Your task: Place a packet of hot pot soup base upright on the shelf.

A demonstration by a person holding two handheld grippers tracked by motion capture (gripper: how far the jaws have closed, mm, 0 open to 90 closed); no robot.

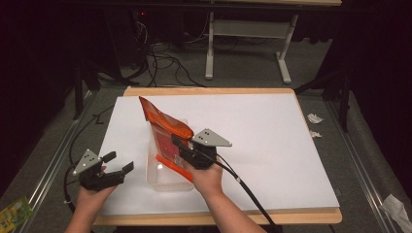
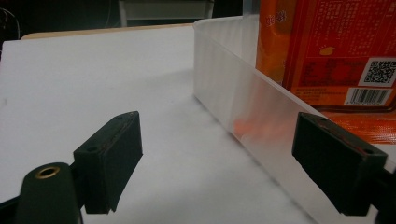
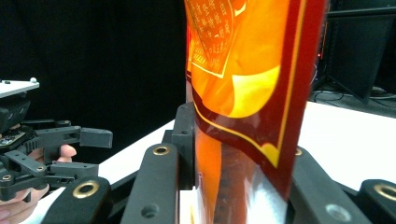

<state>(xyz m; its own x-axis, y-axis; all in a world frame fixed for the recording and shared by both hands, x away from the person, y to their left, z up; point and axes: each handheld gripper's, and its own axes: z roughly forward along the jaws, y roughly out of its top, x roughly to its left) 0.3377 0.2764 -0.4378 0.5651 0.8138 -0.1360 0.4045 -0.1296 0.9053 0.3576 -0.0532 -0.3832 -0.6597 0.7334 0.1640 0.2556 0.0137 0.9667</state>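
Observation:
A clear plastic container stands on the white board, left of its middle. Over the container, an orange snack packet leans up and to the left, with my right gripper shut on its lower part. The right gripper view shows the packet pinched between the jaws of that gripper. My left gripper is open and empty, just left of the container. In the left gripper view, its jaws stand wide apart before the container's wall, and the orange packet rises inside.
The left gripper also appears at the left of the right gripper view. Beyond the table stand a white table frame and floor cables. Crumpled paper lies on the floor at the right, and a green packet at the bottom left.

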